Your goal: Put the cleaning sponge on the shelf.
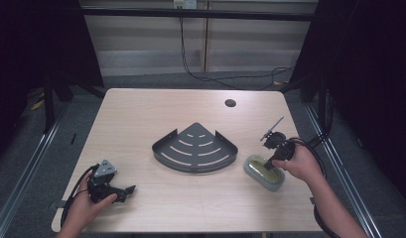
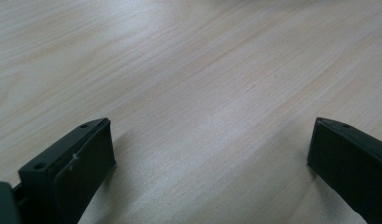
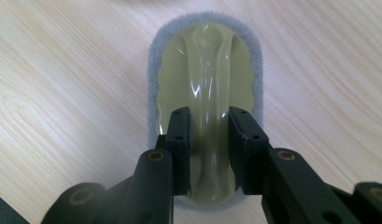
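A scrubbing sponge point(image 1: 261, 171) with an olive-green plastic top and a grey pad lies flat on the table at the right. In the right gripper view its raised centre handle point(image 3: 206, 84) runs between my jaws. My right gripper point(image 1: 273, 161) point(image 3: 208, 140) points down onto it, shut on that handle, with the pads pressing both sides. My left gripper point(image 1: 125, 190) rests low on the table near the front left corner, held by a hand. Its jaws point(image 2: 209, 154) stand wide open over bare wood, with nothing between them.
A black quarter-round wire shelf point(image 1: 194, 167) sits at the table's centre, between the two grippers. A round cable hole point(image 1: 230, 103) lies toward the back right. The light wooden table point(image 1: 141, 114) ends close behind the left hand, and dark frames flank both sides.
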`<state>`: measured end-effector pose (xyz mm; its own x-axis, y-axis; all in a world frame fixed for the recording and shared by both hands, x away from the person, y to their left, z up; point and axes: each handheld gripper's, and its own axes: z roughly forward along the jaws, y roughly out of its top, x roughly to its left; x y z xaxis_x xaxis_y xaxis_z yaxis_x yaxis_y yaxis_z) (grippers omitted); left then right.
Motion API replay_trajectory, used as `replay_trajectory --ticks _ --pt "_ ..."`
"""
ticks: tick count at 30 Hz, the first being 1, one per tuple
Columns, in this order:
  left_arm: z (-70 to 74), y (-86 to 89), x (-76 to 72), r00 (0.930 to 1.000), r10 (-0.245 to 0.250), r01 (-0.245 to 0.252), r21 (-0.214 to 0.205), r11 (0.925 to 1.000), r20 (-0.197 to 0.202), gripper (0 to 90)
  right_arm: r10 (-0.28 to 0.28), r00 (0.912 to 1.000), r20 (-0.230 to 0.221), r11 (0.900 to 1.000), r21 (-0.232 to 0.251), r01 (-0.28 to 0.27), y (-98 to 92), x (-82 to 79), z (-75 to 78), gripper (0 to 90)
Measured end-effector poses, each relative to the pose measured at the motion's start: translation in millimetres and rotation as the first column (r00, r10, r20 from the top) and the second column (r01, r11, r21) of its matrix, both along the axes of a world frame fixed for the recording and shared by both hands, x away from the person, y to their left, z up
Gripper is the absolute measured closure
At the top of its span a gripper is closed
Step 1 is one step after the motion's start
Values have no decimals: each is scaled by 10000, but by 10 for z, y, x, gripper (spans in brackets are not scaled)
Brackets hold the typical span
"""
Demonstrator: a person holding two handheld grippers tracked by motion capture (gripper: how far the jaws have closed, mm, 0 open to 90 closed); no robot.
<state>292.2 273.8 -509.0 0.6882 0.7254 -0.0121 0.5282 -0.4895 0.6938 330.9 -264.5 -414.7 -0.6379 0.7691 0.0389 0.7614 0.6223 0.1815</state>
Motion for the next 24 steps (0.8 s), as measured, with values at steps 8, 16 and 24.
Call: replay_trajectory --ticks 8,16,24 --pt "0 0 0 10000 0 0 -1 10000 -2 1 -46 9999 131 10000 -5 46 36 10 155 718" --pt "0 0 0 10000 5 -5 -3 10000 -2 1 -92 9997 225 9999 108 89 96 33 261 719" --pt "0 0 0 10000 5 -5 -6 10000 -1 1 -111 9995 288 9997 202 105 118 61 312 719"
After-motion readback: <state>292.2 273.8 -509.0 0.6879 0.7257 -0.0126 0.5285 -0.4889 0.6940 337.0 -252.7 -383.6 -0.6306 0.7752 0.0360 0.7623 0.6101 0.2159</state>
